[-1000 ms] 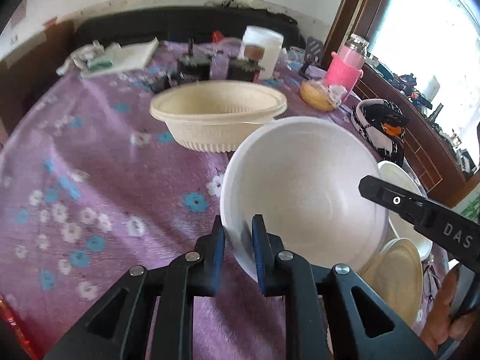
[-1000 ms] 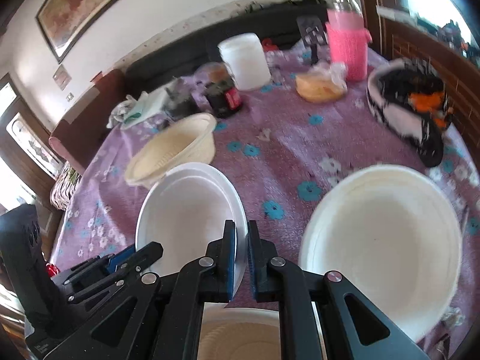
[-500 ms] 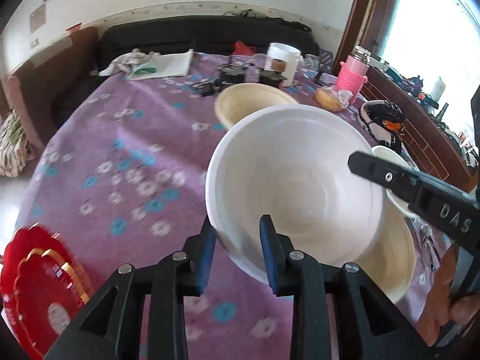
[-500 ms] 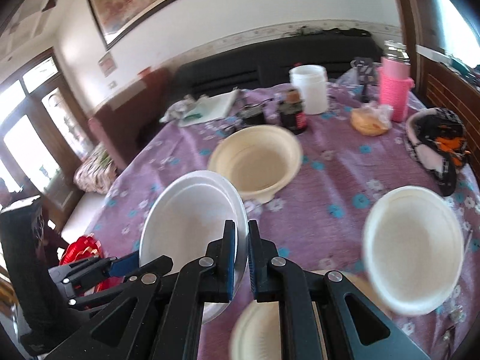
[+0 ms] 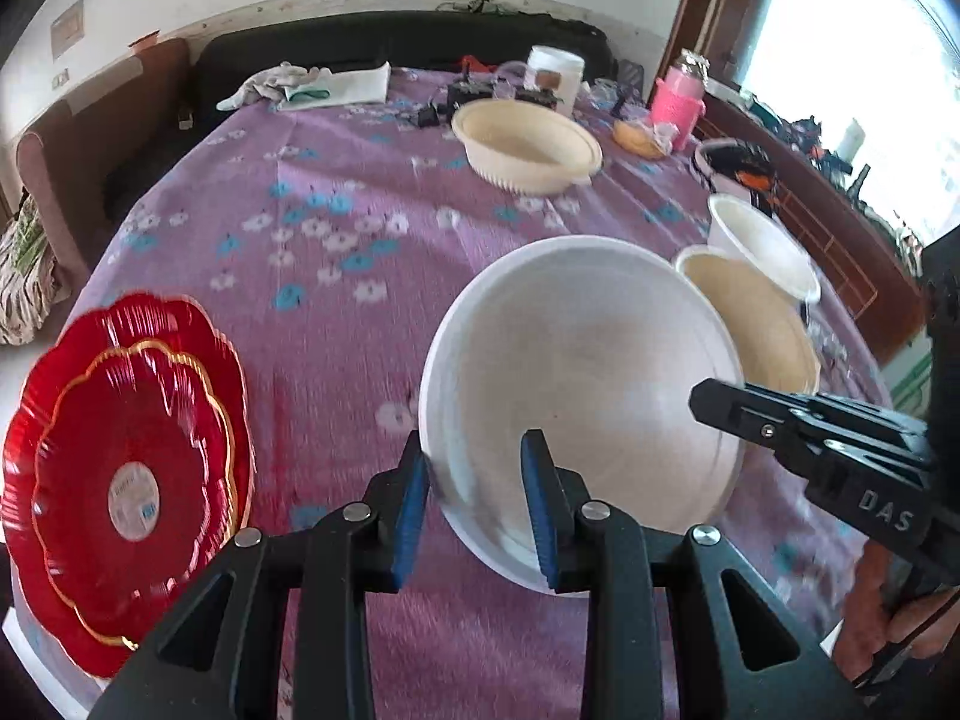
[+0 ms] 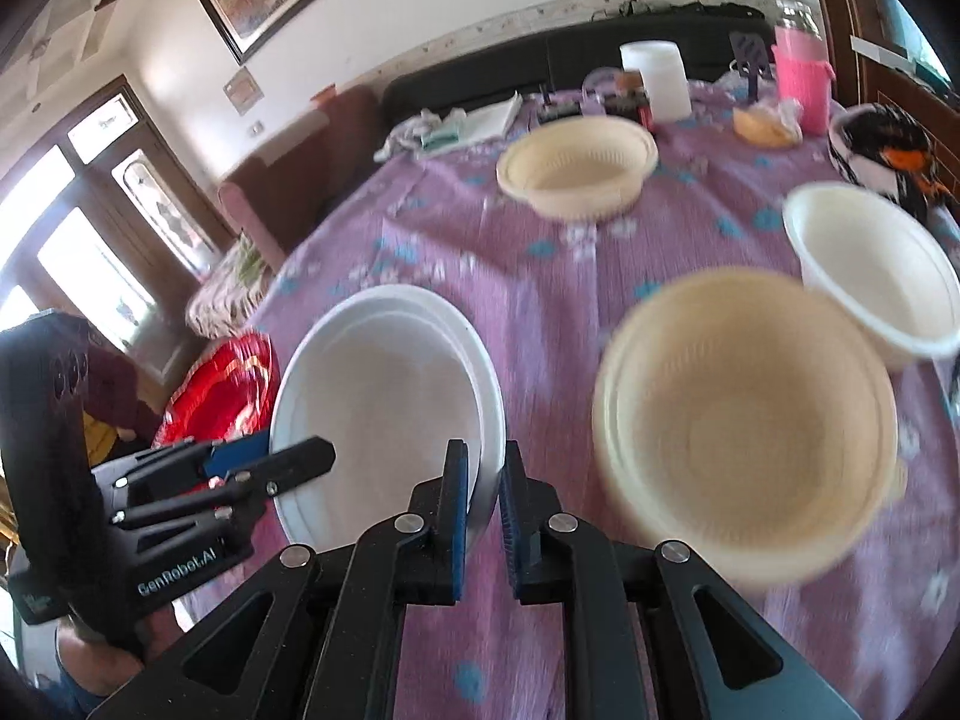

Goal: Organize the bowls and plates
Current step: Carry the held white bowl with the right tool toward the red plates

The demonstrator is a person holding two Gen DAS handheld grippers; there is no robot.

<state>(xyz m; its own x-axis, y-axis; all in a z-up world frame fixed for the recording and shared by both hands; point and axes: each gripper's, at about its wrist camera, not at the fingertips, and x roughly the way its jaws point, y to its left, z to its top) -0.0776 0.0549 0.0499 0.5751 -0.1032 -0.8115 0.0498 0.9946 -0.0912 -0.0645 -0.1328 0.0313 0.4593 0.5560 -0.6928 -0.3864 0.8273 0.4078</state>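
Observation:
A white plate [image 5: 576, 396] hangs tilted above the purple flowered tablecloth [image 5: 336, 276]. My right gripper [image 6: 483, 480] is shut on its near rim [image 6: 486, 468]; the plate also shows in the right wrist view [image 6: 384, 396]. My left gripper [image 5: 474, 474] is open, its jaws straddling the plate's edge with a gap on either side. A stack of red scalloped plates [image 5: 126, 468] lies at the table's left edge. A cream bowl [image 6: 744, 420] and a white bowl [image 6: 870, 264] sit to the right. A larger cream bowl [image 5: 528, 144] stands farther back.
At the far end stand a white jar [image 5: 555, 75], a pink container [image 5: 678, 102], a bun in plastic [image 5: 642, 138], small dark items and folded cloths [image 5: 318, 87]. A black-and-white patterned object [image 6: 888, 144] lies at the right edge. A dark sofa lines the far wall.
Both grippers pulled back and up with the white plate, away from the bowls. My left gripper opened and let go of the rim. The red plates came into view at left.

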